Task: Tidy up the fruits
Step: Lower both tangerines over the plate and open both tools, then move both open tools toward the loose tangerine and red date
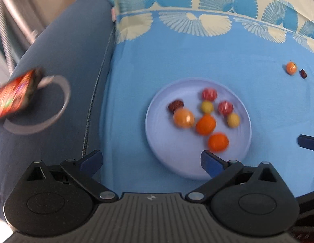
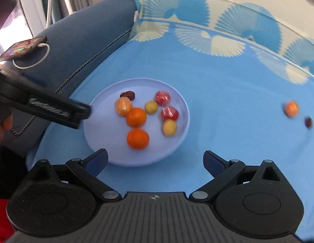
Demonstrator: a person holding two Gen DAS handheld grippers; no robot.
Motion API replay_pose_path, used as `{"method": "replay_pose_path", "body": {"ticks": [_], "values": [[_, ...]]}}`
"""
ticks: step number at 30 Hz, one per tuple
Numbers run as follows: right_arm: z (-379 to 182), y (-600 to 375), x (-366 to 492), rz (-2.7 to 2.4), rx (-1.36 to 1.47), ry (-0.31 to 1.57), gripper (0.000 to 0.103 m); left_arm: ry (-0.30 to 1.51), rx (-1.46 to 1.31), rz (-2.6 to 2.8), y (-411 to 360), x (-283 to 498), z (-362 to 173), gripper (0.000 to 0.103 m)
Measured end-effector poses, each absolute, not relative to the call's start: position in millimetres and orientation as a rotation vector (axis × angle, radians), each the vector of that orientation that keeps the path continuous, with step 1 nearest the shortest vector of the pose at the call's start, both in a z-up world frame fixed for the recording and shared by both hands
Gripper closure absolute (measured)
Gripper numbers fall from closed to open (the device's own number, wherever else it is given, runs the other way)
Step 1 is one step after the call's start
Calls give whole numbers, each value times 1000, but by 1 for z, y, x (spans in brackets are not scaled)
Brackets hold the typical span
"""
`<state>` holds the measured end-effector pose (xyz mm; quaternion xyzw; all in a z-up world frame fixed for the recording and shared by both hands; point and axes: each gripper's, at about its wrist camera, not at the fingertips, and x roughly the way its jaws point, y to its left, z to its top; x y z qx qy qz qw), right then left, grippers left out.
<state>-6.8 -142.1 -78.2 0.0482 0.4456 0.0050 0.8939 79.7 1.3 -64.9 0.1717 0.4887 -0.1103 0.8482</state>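
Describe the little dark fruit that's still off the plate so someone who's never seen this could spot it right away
Start at the lilac plate on the blue cloth, then look well off to its right, where two fruits lie on the bare cloth. The small dark red fruit is the one farther right, beside a wrapped orange fruit. It is much smaller and darker than that neighbour.

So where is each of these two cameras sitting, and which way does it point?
Left wrist: sits on the left tongs, angled down at the plate of fruit; its own open fingers show.
Right wrist: sits on the right tongs, angled down at the plate; its open fingers, the left tongs and a hand show.
Both share the plate, blue cloth and phone.
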Motion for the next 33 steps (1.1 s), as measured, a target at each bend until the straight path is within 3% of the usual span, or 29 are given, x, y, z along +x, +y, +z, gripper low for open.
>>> {"method": "replay_pose_path", "body": {"ticks": [15,33], "values": [[-22,-123,-104,-22,71,704,1,937,312,-197,32,-28,-29,0],[7,-116,-140,-49,34,596,1,815,293,-214,32,-65,8,0]]}}
